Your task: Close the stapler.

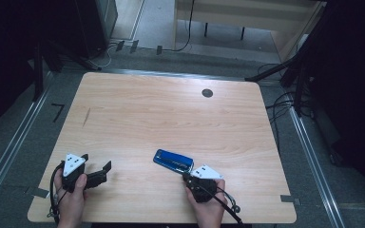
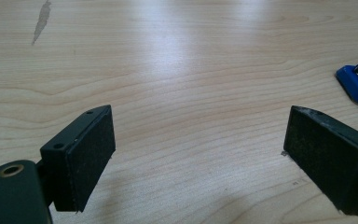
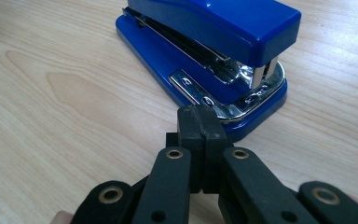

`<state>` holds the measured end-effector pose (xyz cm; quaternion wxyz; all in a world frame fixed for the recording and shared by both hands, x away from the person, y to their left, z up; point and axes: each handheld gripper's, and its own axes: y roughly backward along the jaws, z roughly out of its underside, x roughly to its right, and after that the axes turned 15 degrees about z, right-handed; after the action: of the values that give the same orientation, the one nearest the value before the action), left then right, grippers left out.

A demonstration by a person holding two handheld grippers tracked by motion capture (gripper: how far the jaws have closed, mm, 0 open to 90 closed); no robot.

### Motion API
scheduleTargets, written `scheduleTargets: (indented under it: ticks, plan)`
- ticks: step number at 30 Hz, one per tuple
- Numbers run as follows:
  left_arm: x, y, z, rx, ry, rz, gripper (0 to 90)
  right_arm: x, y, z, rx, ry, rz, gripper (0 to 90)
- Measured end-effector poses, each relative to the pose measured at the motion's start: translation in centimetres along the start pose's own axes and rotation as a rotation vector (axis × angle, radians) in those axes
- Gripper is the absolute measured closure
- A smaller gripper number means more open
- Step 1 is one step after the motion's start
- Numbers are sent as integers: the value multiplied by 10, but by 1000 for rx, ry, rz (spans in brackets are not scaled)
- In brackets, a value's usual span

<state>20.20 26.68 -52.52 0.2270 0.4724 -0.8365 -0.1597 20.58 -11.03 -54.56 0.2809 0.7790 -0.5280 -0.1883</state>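
The blue stapler (image 1: 173,160) is seen lower centre, long axis running upper-left to lower-right, its near end just beyond the pressed-together jaws of the right gripper (image 1: 186,176), while the wide-spread left gripper (image 1: 105,169) is kept well apart at lower left.

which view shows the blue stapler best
The right gripper view: the stapler is close, its metal front plain. The high view shows it small on the table; the left gripper view catches one end at its edge.
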Motion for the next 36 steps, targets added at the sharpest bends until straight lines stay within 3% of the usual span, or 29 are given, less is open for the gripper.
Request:
scheduleTargets:
  ticks: [15,36]
  plan:
    - [0,0,0,-5,-1,4,94,14,-10,-8,-6,-40,19,900]
    - [0,-1,0,-11,0,3,94,25,-21,-16,-8,-55,31,900]
